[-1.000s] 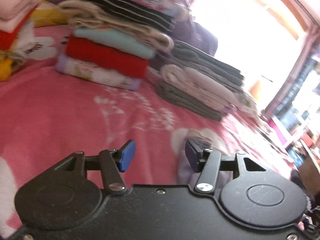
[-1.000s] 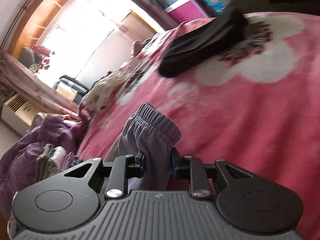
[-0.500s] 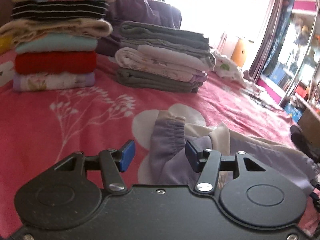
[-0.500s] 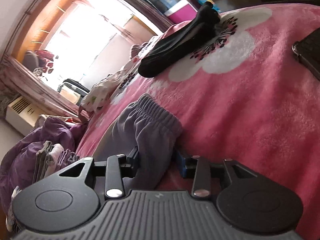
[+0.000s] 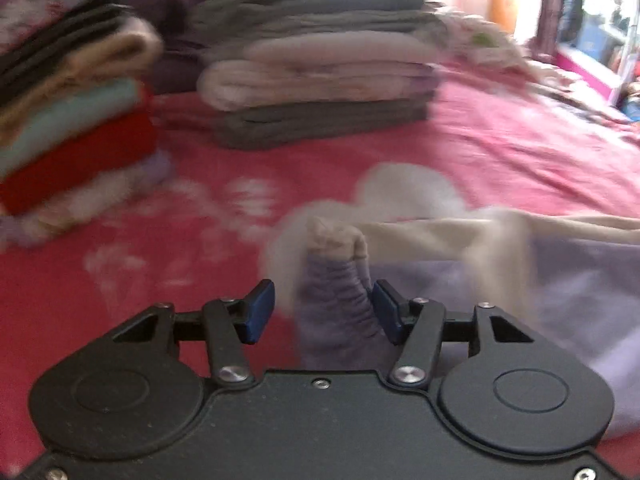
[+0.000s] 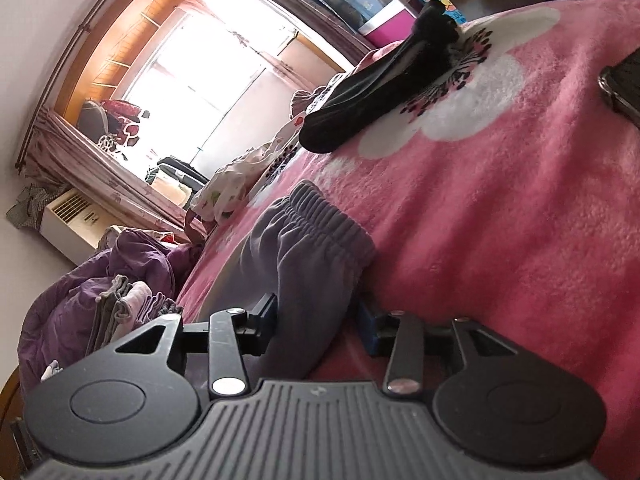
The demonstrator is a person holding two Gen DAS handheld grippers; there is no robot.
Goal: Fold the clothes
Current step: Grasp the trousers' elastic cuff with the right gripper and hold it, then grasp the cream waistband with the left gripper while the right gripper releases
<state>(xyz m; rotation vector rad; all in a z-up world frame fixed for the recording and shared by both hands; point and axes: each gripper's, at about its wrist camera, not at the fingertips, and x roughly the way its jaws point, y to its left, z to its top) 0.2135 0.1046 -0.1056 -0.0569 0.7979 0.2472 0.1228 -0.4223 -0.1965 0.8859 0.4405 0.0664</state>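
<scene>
Looking left to right: left gripper [image 5: 322,312] has its jaws apart w/ the elastic cuff [image 5: 336,280] of the lavender pants [image 5: 580,280] poking up between them, hugging the 3 o'clock pad, clear gap on the 9 o'clock side, so nothing clenched yet. Folded stacks [image 5: 320,64] sit at 12 on the pink blanket [image 5: 500,148].

Right gripper [image 6: 316,324] has just been opening; the other cuff [image 6: 320,216] lies loose between its pads, released afaict. That pant leg runs lengthwise toward 11 o'clock from the jaws.

Imo the next move hinges on the left: cuff is dead ahead at 12, long axis pointing away, so the left one's nearer to a grab.
</scene>
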